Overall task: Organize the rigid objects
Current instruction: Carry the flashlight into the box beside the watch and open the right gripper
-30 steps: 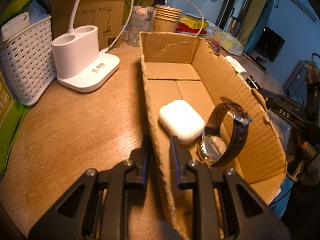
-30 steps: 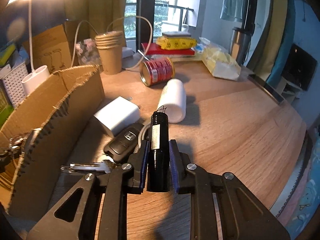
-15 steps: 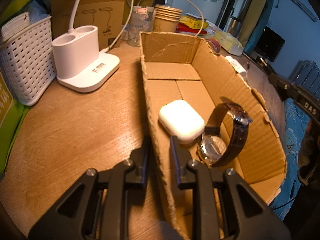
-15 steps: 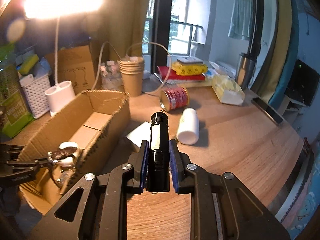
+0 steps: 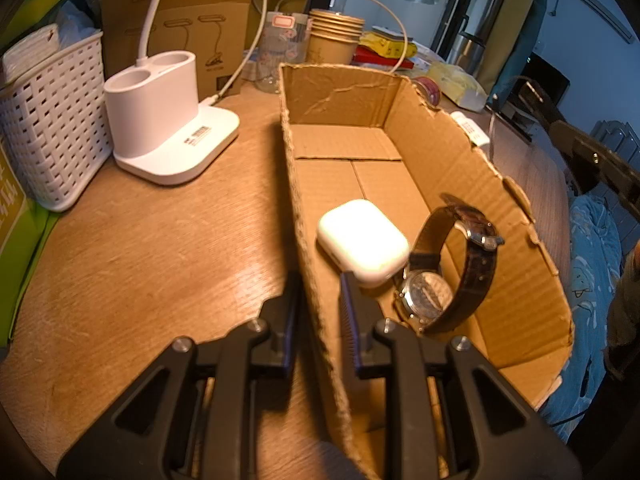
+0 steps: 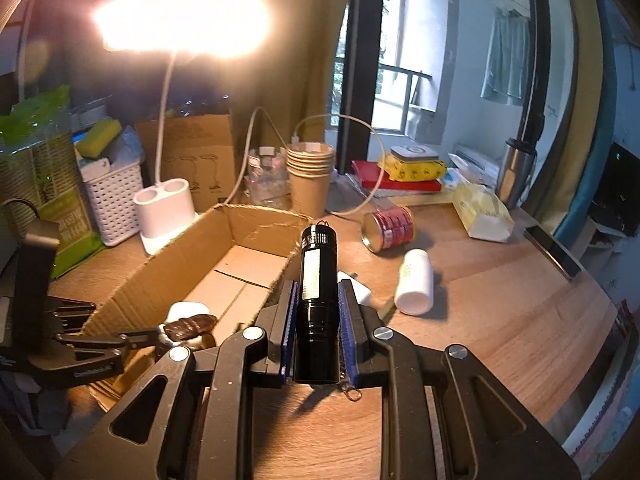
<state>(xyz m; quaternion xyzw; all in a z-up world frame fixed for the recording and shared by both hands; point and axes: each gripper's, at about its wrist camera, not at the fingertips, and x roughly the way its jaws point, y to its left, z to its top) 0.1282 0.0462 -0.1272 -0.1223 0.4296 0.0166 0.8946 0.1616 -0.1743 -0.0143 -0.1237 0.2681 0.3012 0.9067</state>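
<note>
Two grippers are working at a wooden table (image 6: 500, 320). The left gripper (image 5: 318, 312) is pinching the near side wall of the cardboard box (image 5: 440, 152), one jaw outside and one inside, closed tight on the cardboard. Inside the box a white earbud case (image 5: 362, 240) is lying just beside a wristwatch (image 5: 448, 276) with a dark strap. The right gripper (image 6: 319, 320) is clamping a black flashlight (image 6: 318, 292) between its blue pads, holding it above the table by the box's right wall. Beyond it a white bottle (image 6: 416, 280) and a red can (image 6: 388, 228) are lying on their sides

black flashlight (image 6: 318, 280), white case (image 5: 362, 242), brown box (image 5: 440, 160)
</note>
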